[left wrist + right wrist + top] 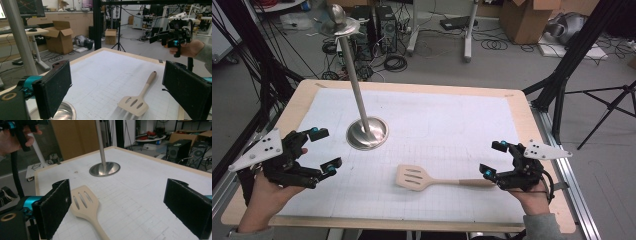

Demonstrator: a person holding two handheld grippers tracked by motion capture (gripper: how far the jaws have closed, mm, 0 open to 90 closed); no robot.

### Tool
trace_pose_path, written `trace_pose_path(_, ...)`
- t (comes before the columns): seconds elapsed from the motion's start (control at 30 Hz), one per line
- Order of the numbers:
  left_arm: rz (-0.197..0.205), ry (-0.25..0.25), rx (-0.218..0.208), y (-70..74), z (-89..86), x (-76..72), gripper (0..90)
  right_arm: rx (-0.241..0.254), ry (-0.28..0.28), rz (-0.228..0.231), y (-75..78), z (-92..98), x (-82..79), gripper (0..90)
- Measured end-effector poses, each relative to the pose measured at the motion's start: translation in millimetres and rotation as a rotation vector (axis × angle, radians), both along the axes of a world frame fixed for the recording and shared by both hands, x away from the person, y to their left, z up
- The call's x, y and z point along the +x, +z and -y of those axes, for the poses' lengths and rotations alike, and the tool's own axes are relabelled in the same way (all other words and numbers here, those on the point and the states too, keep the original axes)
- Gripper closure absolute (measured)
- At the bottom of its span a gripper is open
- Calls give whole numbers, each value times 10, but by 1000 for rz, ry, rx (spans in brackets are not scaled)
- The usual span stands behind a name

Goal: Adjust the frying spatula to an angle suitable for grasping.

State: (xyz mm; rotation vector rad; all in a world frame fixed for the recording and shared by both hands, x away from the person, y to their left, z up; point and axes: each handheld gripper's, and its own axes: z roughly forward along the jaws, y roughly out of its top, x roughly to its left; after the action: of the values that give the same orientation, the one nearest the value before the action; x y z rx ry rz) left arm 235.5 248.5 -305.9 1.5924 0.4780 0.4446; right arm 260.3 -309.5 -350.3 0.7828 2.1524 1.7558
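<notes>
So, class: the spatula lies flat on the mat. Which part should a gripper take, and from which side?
Probably the handle of the spatula: it is narrow enough to fit between the jaws, unlike the wide slotted blade. It points toward the right gripper, which is open beside its end, so come from the right and close across the handle.

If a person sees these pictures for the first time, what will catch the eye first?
Probably the tall metal stand, upright on its round base at the left middle of the table. Next, the beige slotted spatula lying flat near the front edge, handle toward the right gripper. Both that one and the left gripper are open and hold nothing.
</notes>
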Motion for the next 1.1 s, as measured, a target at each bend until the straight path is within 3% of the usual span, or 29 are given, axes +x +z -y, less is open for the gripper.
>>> trace_pose_path(0.03, 0, 1, 1, 0, 0, -3, 91, -7, 17, 10, -11, 1, -2, 196)
trace_pose_path(0.1, -1, 0, 2, 4, -2, -9, 91, -16, 33, 6, -27, -13, -10, 201)
trace_pose_path(0.23, 0, 1, -1, 4, -9, -7, 91, -40, 62, -4, -76, -52, -8, 309)
trace_pose_path(0.37, -6, 3, 4, -5, -14, 1, 91, -88, 97, -21, -142, -98, 1, 457)
trace_pose_path(0.43, -9, 5, 6, -9, -13, -1, 91, -95, 113, -21, -171, -102, 14, 549)
trace_pose_path(0.47, -10, 6, 5, -12, -12, -4, 91, -96, 118, -45, -190, -97, 11, 610)
trace_pose_path(0.5, -10, 7, 8, -13, -12, -5, 91, -96, 118, -45, -190, -97, 11, 610)
trace_pose_path(0.53, -11, 7, 11, -13, -13, -8, 91, -83, 121, -55, -217, -78, 12, 688)
trace_pose_path(0.83, -21, 7, 22, -41, 1, 2, 91, -76, 119, -94, -345, -45, 13, 835)
trace_pose_path(1.1, -27, 3, 34, -61, 7, 11, 91, -161, 185, -111, -463, -43, -13, 891)
